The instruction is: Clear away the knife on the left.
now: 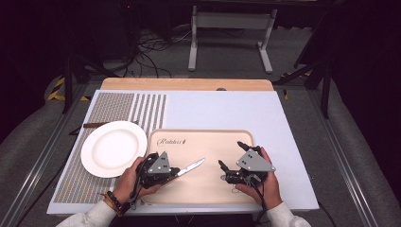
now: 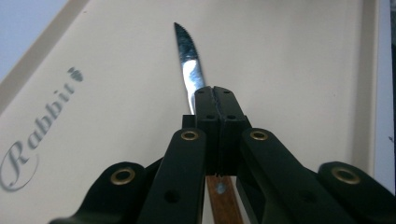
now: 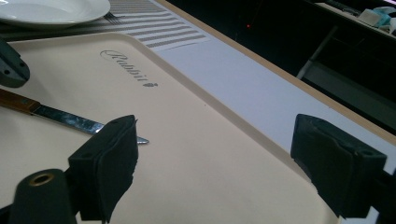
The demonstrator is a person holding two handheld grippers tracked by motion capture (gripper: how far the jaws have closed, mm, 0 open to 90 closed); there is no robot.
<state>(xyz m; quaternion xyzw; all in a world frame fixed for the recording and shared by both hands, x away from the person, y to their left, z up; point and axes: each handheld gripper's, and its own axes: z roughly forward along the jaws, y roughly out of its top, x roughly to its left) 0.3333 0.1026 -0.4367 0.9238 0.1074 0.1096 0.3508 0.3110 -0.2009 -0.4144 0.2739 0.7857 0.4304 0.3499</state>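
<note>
Knife (image 2: 190, 70) clamped in the left tool (image 2: 215, 100), blade jutting over the tray (image 2: 303, 65).

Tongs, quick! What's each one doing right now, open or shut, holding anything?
Left tongs: shut on the knife, blade sticking out over the tray.
Right tongs: open, holding nothing.

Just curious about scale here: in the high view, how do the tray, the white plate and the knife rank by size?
1. Tray, plainly the largest.
2. White plate.
3. Knife, the smallest; the left gripper hides part of its handle, but it still looks shorter than the plate.
</note>
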